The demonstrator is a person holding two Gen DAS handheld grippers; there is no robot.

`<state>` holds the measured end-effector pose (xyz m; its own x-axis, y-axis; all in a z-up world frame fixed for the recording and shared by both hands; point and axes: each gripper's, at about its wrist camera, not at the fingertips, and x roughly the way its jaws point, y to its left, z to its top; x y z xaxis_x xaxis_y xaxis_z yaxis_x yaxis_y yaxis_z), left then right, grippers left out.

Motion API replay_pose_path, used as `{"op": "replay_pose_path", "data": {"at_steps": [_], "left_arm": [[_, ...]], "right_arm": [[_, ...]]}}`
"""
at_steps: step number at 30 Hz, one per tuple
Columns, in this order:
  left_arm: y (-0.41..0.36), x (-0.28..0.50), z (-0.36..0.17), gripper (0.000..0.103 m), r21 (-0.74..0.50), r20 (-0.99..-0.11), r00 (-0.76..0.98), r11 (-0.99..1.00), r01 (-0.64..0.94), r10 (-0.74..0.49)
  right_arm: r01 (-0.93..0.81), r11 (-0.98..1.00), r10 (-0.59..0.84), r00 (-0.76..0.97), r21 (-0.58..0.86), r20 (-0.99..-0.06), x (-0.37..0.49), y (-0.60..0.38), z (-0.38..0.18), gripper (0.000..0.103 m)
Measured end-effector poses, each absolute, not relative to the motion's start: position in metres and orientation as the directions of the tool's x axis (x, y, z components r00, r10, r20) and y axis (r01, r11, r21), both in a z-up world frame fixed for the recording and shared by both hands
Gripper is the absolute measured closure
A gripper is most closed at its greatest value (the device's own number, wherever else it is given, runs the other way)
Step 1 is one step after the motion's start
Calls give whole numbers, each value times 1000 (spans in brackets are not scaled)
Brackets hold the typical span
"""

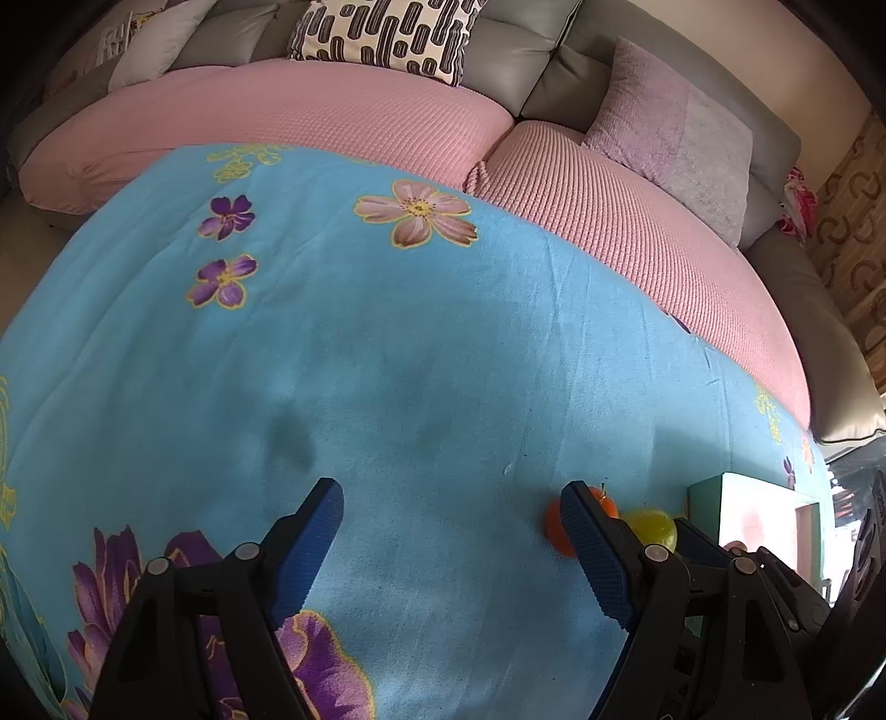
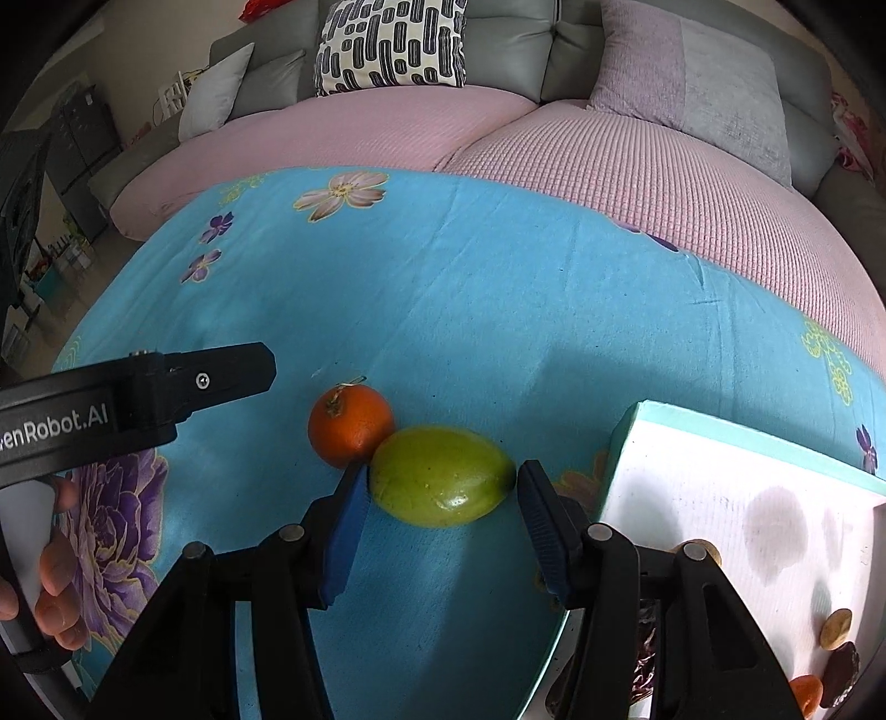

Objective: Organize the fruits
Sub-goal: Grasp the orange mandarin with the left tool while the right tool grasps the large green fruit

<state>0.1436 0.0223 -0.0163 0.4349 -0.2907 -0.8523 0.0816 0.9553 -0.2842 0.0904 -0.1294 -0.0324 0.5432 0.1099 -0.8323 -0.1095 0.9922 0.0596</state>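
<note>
Surface: blue fleece blanket (image 2: 443,288) with purple and pink flowers, lying soft and slightly creased, plenty of bare cloth toward 12 o'clock.
Background: grey sofa (image 2: 509,50) with pink ribbed seat covers, and a black-and-white patterned cushion (image 2: 390,47) at 12 o'clock.
Lemon: smooth, glossy, yellow-green oval (image 2: 440,476) lying on the blanket between the blue pads of the right gripper (image 2: 443,487).
Right gripper: jaws set either side of the lemon, left pad at its skin, right pad at its tip; grip looks snug but I cannot tell for certain.
Orange: round, dimpled skin, stem up (image 2: 350,423), touching the lemon at its 10 o'clock.
Left gripper: jaws wide apart (image 1: 451,515) over bare blanket, nothing between them; a hand (image 2: 52,576) wraps its handle.
Box: white with a mint rim (image 2: 720,429), at 3 o'clock of the lemon, near edge just beside the right finger; small brown and orange pieces lie inside.
</note>
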Motion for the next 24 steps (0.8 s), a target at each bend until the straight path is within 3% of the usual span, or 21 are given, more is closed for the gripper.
{"op": "replay_pose_path", "data": {"at_steps": [9, 18, 24], "left_arm": [[9, 140, -17, 20, -350, -843, 393, 929, 118, -367], [-12, 137, -20, 31, -377, -839, 357, 912, 164, -411], [-24, 135, -25, 48, -355, -847, 349, 915, 192, -402]], "right_arm": [[-98, 993, 109, 556, 65, -824, 85, -130, -30, 47], [-65, 995, 95, 609, 70, -787, 50, -139, -8, 47], [-8, 998, 58, 661, 70, -748, 19, -152, 13, 47]]}}
